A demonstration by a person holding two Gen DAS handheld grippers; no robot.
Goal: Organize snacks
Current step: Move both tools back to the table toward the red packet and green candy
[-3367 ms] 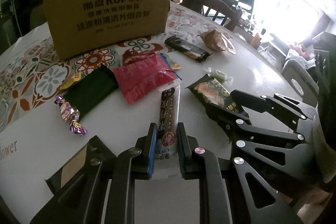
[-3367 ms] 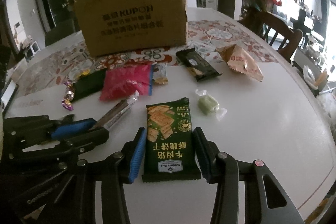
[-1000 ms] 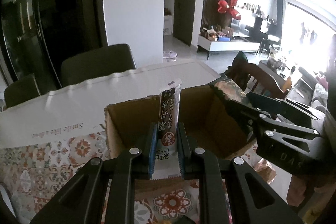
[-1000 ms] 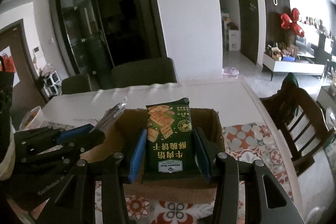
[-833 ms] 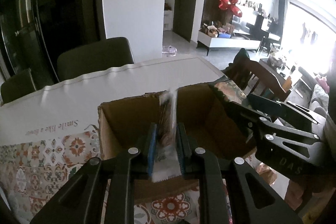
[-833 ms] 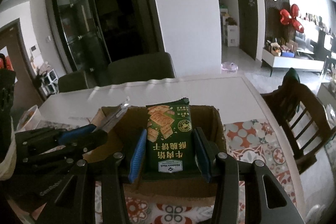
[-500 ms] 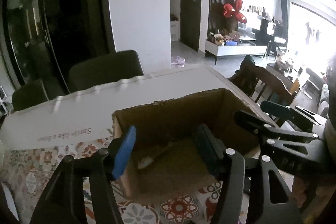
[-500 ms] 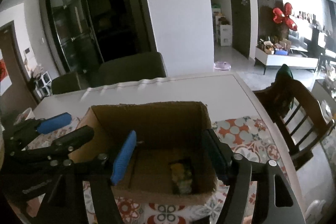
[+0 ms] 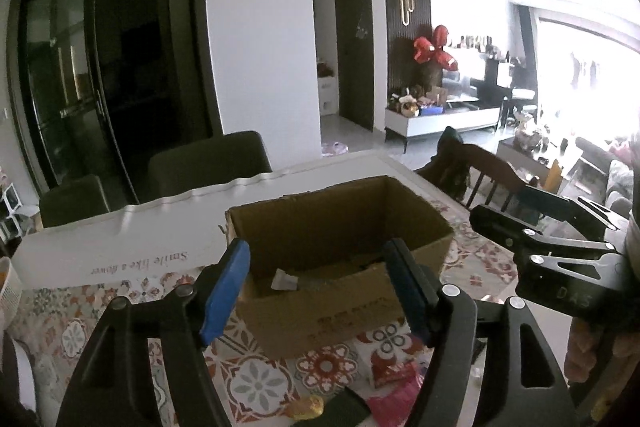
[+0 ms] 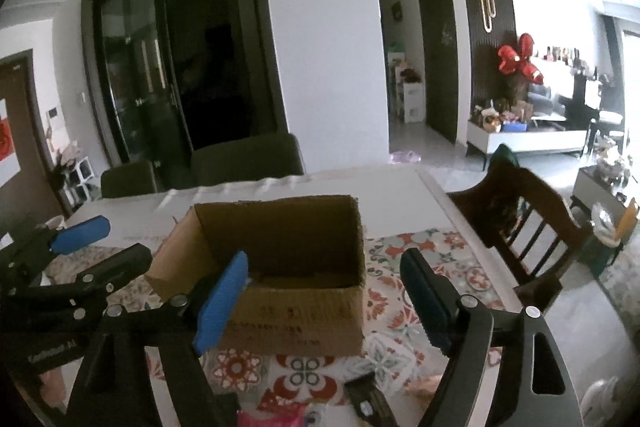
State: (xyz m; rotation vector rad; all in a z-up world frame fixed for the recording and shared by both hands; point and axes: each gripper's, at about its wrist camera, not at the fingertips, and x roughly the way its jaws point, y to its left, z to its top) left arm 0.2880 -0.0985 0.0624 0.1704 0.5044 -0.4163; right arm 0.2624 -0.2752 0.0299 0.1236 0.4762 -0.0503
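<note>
An open brown cardboard box (image 9: 320,311) stands on the patterned tablecloth; it also shows in the right wrist view (image 10: 296,319). The white end of a snack packet (image 9: 285,279) lies inside it. My left gripper (image 9: 314,293) is open and empty, held above the box's near side. My right gripper (image 10: 324,301) is open and empty, also above the box's near edge. Each gripper shows in the other's view, the right one (image 9: 536,227) at the right and the left one (image 10: 80,251) at the left. Loose snacks lie near the bottom edge: a red packet (image 9: 394,371), a pink packet (image 9: 394,407) and a gold candy (image 9: 306,407).
A dark packet (image 10: 366,401) and a pink packet (image 10: 268,419) lie in front of the box. A wooden chair (image 10: 524,223) stands at the table's right side, and dark chairs (image 10: 244,159) at the far side. The white table edge (image 9: 132,239) runs behind the box.
Both grippers carried their packets up over the box and opened; the white stick packet and the green cracker packet dropped into it. Both have since drawn back slightly.
</note>
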